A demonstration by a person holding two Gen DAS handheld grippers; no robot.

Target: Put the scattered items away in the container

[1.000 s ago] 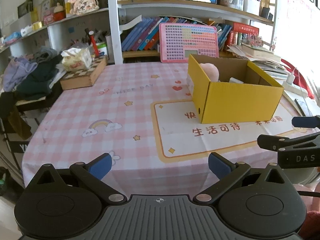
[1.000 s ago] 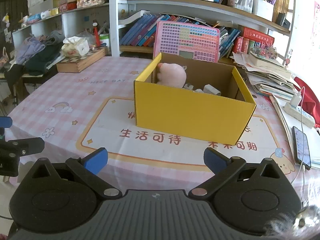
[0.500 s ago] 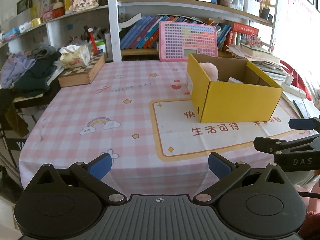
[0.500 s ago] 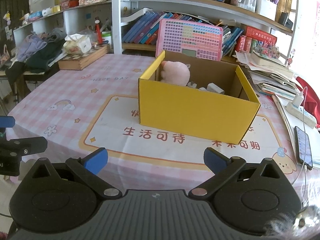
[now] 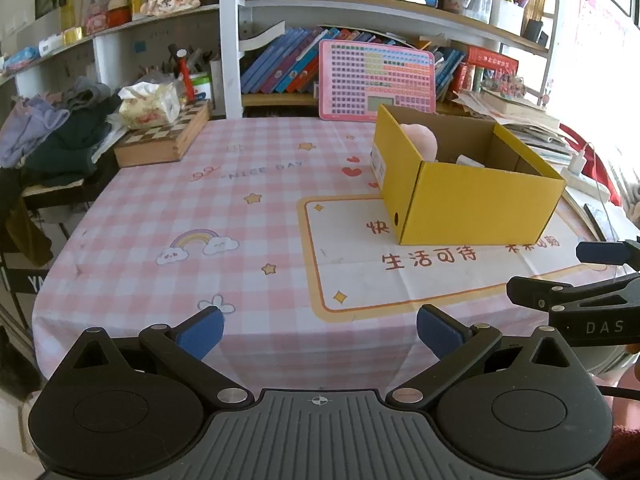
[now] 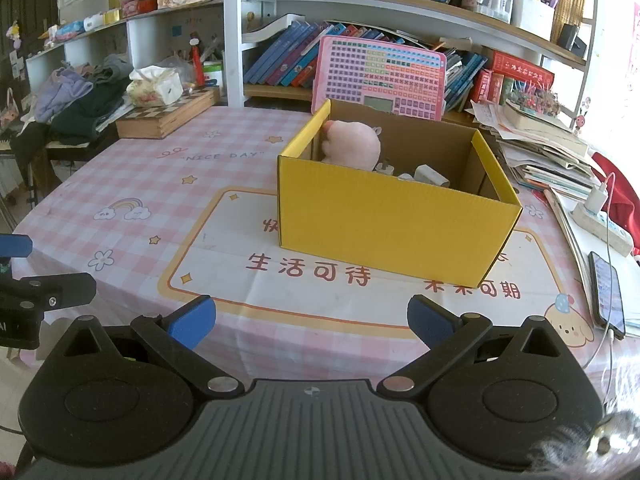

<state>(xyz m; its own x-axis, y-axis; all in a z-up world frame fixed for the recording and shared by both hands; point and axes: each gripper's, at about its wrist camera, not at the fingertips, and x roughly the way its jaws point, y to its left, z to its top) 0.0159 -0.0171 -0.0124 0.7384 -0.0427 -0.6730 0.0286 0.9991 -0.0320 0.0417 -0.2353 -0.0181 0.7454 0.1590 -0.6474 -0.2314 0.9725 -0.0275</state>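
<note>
A yellow cardboard box stands on the pink checked tablecloth. Inside it lie a pink plush toy and small white items, one a plug. My left gripper is open and holds nothing, hovering at the table's near edge, left of the box. My right gripper is open too, with nothing between its fingers, in front of the box. Each gripper shows at the side of the other's view: the right one, the left one.
A chessboard box with a tissue pack sits at the table's far left. A pink keyboard toy leans on the bookshelf behind the box. A phone, a power strip and paper stacks lie right.
Both grippers have drawn back a little from the table and risen slightly; they stay open. The box and its contents have not moved.
</note>
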